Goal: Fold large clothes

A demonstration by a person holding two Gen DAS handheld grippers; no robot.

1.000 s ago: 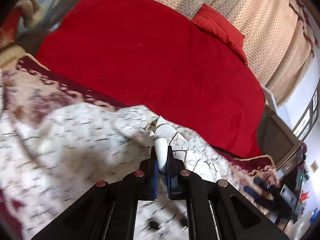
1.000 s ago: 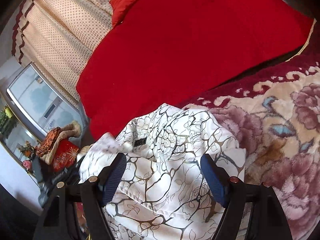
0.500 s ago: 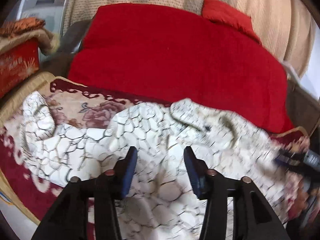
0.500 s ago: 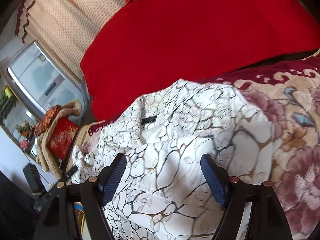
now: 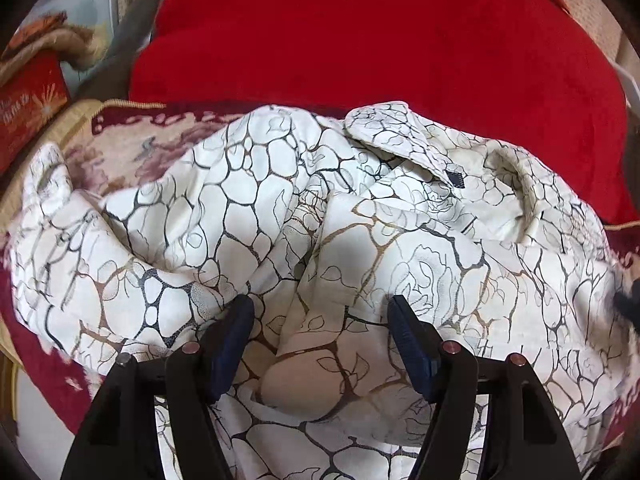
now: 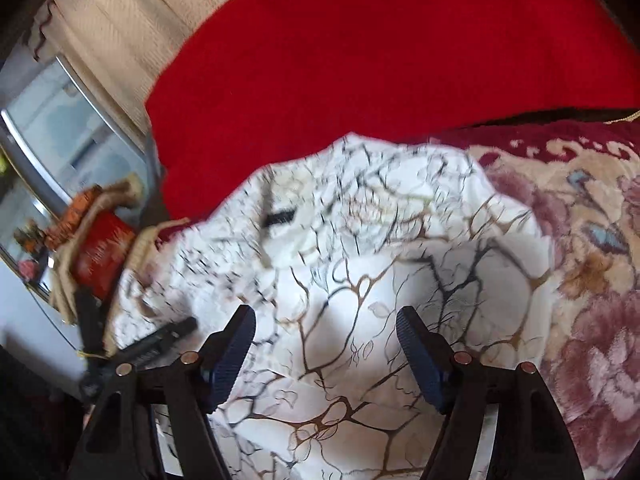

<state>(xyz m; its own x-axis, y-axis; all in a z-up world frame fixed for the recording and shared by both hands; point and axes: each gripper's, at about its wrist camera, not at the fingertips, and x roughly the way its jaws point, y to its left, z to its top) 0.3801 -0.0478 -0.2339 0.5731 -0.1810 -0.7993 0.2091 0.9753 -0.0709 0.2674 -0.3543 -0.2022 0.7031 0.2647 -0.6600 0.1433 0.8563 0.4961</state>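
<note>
Shirt [image 5: 320, 216] lies crumpled under both grippers, left [image 5: 320, 320] and right [image 6: 326, 330], jaws wide, holding nothing.

White shirt [image 5: 320, 216] veined with black and gold lines, plain red blanket [image 5: 380, 40], maroon-and-cream floral rug [image 6: 592, 264], dotted beige curtains [image 6: 132, 32].
</note>
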